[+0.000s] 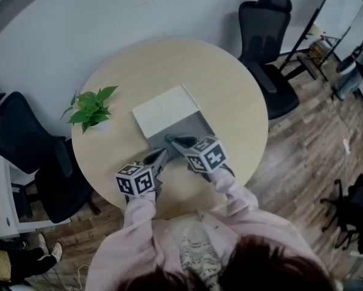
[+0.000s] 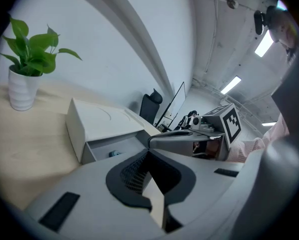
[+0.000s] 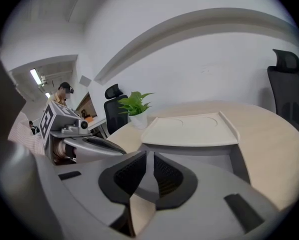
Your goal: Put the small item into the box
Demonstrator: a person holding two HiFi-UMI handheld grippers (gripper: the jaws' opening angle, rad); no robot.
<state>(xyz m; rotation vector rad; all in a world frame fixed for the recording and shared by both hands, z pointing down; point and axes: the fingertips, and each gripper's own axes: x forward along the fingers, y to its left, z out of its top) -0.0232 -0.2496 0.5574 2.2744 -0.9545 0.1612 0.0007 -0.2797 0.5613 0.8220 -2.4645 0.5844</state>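
Head view: one table (image 1: 230, 83), one plant (image 1: 91, 108) by its left edge, one box (image 1: 166, 109) mid-table, left gripper (image 1: 164, 153) and right gripper (image 1: 172, 139) at its open near end. Left gripper view: jaws together, empty; one small item (image 2: 114, 154) inside the box. Right gripper view: jaws slightly apart, empty.

white box (image 1: 165, 110), green plant (image 1: 91, 108), pale wood table (image 1: 230, 96)

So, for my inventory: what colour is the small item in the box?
Teal blue item; left gripper view shows it best.
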